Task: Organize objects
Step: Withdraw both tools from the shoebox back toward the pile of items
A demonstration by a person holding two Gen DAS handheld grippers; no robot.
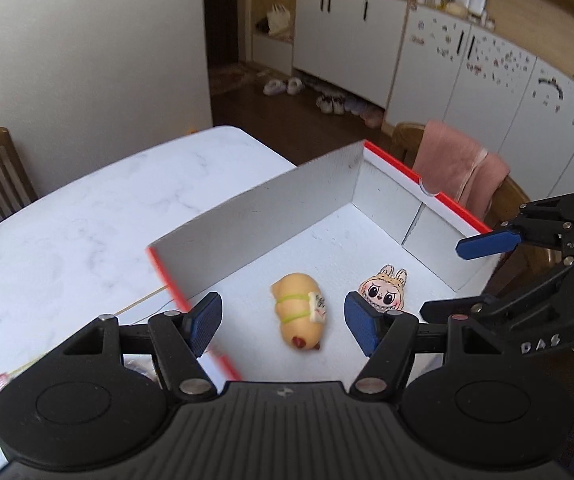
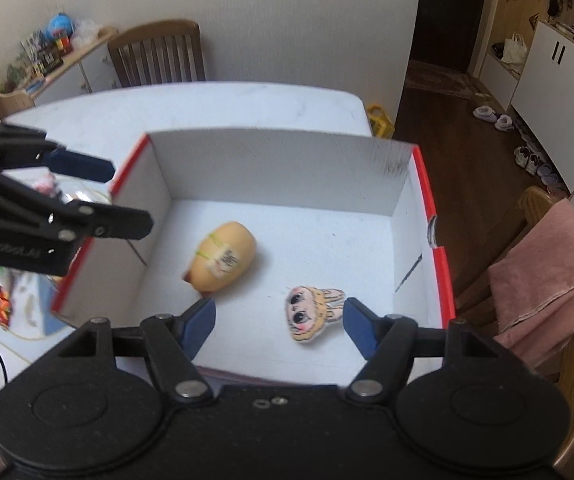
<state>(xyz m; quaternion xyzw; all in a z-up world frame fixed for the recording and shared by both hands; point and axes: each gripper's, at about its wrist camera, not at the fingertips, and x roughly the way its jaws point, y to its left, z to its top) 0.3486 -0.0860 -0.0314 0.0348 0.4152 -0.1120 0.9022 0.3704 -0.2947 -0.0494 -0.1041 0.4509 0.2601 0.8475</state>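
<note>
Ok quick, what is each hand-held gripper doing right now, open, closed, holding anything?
Left hand-held gripper: open, empty, above the tan squishy toy in the white cardboard box.
Right hand-held gripper: open, empty.

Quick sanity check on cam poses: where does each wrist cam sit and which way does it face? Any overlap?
Left wrist: on the left gripper, above the box's near-left edge, looking down into the white box; own open fingers show, the right gripper enters at right.
Right wrist: on the right gripper, above the box's near edge, facing the far wall and chair; own open fingers show, the left gripper enters at left.
Shared: box, hot dog toy, bunny face charm.
</note>
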